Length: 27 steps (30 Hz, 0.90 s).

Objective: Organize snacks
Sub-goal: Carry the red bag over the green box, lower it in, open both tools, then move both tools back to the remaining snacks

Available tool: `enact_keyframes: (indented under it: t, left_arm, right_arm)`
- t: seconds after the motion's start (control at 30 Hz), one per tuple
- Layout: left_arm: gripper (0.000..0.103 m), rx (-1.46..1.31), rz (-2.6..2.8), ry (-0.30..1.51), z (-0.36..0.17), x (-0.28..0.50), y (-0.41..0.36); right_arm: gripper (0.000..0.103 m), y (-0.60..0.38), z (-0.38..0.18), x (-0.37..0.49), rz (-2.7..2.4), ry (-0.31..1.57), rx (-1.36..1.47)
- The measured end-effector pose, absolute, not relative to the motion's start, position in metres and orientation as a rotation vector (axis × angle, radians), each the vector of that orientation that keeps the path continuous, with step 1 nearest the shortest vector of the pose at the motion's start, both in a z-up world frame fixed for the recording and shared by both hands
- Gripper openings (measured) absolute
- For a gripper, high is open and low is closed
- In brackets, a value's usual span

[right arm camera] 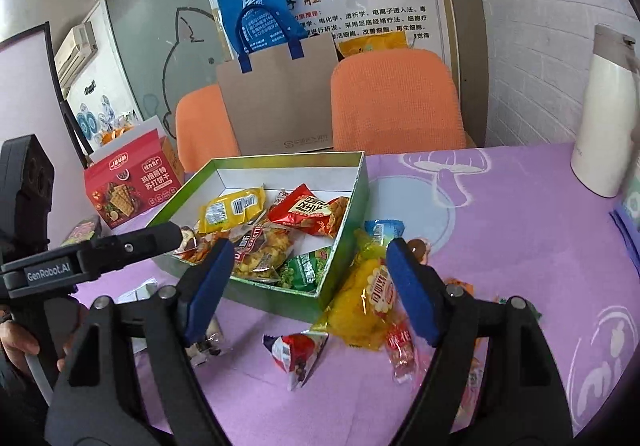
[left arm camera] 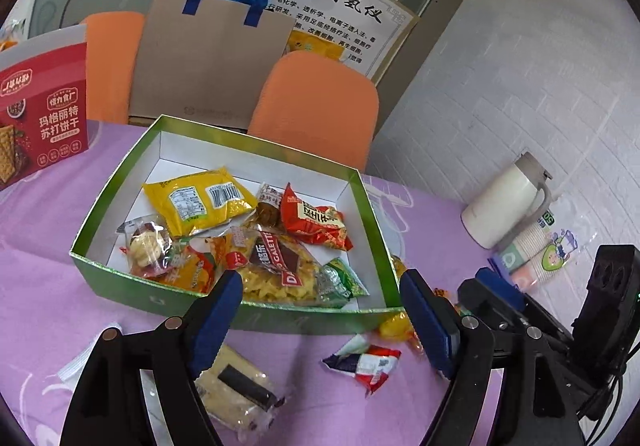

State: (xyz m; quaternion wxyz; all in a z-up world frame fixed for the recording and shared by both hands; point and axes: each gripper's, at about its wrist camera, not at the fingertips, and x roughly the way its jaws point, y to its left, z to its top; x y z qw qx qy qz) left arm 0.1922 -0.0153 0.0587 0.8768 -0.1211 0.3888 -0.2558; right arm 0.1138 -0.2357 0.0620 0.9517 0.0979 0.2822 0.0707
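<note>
Both grippers, left gripper (left arm camera: 320,320) and right gripper (right arm camera: 308,286), hang released and empty just before the green box (right arm camera: 344,246) on the purple surface (right arm camera: 500,246). Inside it lies a "GALETTE" packet (left arm camera: 280,266). Beside the box lie a yellow packet (right arm camera: 360,306) and a small triangular packet (right arm camera: 298,354). "GenRobot.AI" marks the left gripper's body.

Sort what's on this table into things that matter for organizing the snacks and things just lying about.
For the job: green box, yellow snack bag, red-and-white packet, pale biscuit packet.

Lying about: white flask, red cracker box, paper cups.
</note>
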Motion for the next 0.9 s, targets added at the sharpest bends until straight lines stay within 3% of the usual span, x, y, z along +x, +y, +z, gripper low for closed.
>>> enact_keyframes:
  t: [0.27, 0.47, 0.9]
  left_arm:
    - [0.084, -0.132, -0.607, 0.79, 0.055, 0.127, -0.038]
    - [0.084, -0.137, -0.659, 0.882, 0.018, 0.102, -0.057]
    - [0.084, -0.08, -0.551, 0.928, -0.003, 0.096, -0.057]
  right_arm:
    - [0.083, -0.286, 0.071, 0.024, 0.053, 0.449, 0.308]
    - [0.083, -0.319, 0.033, -0.01, -0.046, 0.514, 0.377]
    - [0.081, -0.298, -0.016, 0.042, 0.032, 0.67, 0.362]
